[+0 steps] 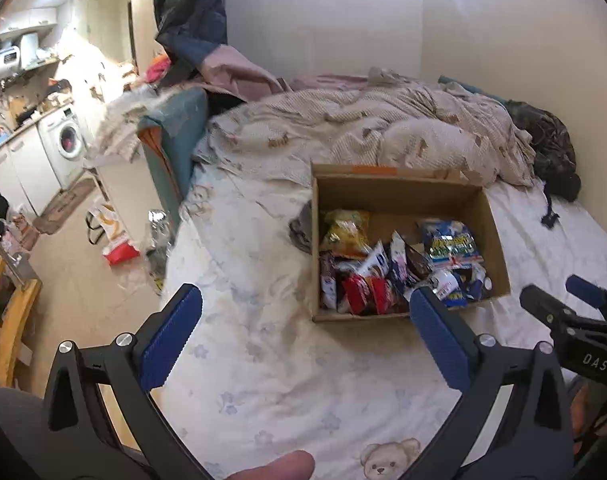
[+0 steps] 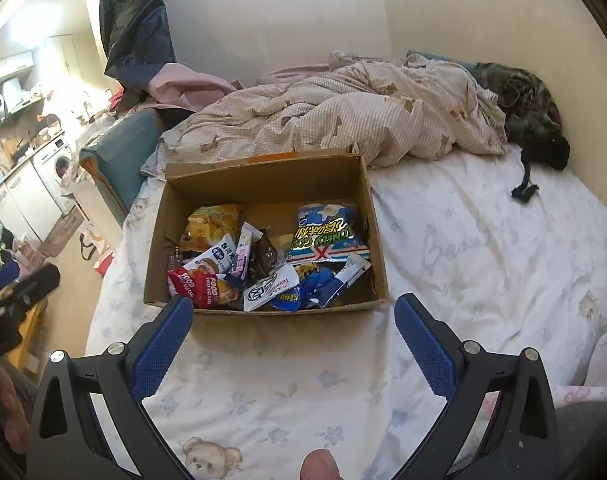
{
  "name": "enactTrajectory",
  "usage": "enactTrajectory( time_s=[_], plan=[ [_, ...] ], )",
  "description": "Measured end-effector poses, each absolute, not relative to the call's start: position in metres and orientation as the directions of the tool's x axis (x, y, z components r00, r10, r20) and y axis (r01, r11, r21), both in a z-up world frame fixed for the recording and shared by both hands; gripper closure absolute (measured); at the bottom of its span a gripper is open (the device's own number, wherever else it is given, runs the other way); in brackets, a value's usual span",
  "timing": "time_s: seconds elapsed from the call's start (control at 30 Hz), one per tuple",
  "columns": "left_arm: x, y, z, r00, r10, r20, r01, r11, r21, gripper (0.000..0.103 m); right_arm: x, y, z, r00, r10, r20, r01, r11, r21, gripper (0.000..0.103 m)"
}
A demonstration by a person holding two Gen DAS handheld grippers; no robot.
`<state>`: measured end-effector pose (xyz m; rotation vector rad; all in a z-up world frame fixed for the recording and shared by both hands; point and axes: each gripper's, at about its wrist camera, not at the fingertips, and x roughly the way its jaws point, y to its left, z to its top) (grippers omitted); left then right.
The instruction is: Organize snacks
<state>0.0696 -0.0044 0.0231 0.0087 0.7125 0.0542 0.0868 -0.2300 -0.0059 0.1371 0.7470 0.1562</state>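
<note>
Spread with a white flower-and-bear printed bed sheet (image 2: 483, 248), carrying an open brown cardboard box (image 2: 367, 216) of heaped foil snack packets (image 2: 263, 256), left tongs (image 1: 305, 306) and right tongs (image 2: 293, 316) both released and empty short of it, likely to crush or snag slippery overlapping wrappers.

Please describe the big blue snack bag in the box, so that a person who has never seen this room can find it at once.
On the bed's white sheet stands an open cardboard box full of snack packets. The big blue bag lies flat at the box's right side, towards the back wall. It is the largest packet there, and the only one with big yellow letters above a red and white stripe.
</note>
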Motion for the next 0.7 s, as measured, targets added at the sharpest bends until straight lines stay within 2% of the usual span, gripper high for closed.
enactTrajectory(
  time_s=[0.7],
  plan=[
    [0.077, -0.009, 0.012, 0.731, 0.031, -0.682, -0.043, 0.999, -0.001, 0.000, 0.096, -0.217, -0.009, 0.732, 0.154, -0.663, -0.092, 0.987, 0.129, 0.000]
  ],
)
